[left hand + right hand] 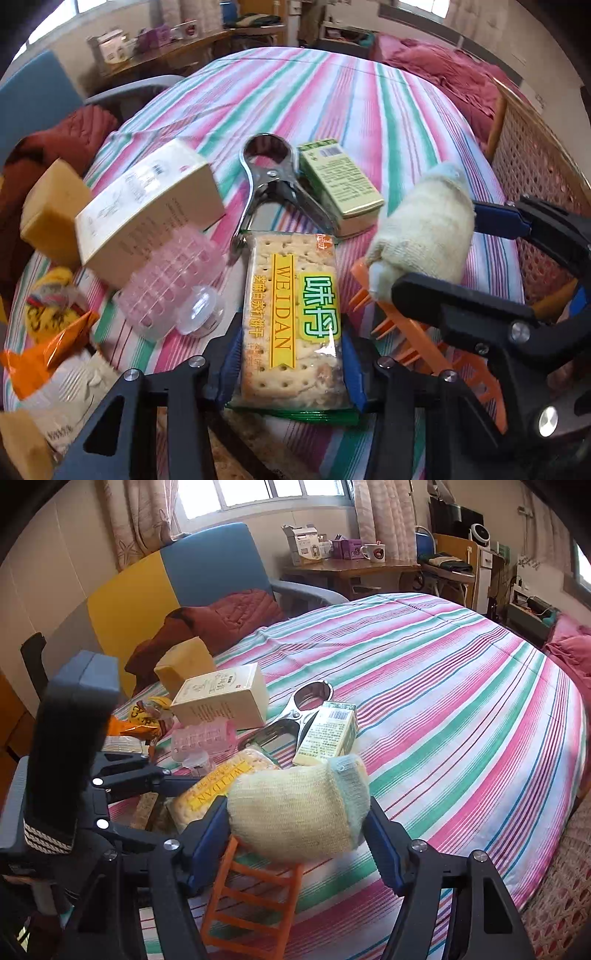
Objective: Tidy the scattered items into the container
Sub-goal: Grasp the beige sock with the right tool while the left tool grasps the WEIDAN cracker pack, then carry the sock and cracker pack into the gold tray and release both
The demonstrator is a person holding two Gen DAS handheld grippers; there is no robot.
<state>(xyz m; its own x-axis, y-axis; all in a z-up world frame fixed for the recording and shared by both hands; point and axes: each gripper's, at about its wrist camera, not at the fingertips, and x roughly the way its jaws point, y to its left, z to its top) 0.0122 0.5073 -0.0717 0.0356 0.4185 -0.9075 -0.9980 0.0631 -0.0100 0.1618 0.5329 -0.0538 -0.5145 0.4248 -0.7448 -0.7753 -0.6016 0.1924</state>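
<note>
My left gripper [291, 354] is shut on a packet of crackers [291, 295] with a yellow and green label, its blue pads [231, 354] pressing both long sides. My right gripper [295, 834] is shut on a rolled cream cloth [295, 812], held just above an orange comb [255, 893]. In the left wrist view the same cloth [421, 229] and right gripper [443, 254] sit to the right of the crackers. A woven rattan container wall [535, 177] stands at the far right.
On the striped cloth [314, 92] lie a metal clamp [269, 177], a green box [340, 181], a cream box [147, 206], a yellow block [51, 206], a pink plastic roller [173, 280] and orange snack packets [37, 362]. A blue chair [207, 568] stands behind.
</note>
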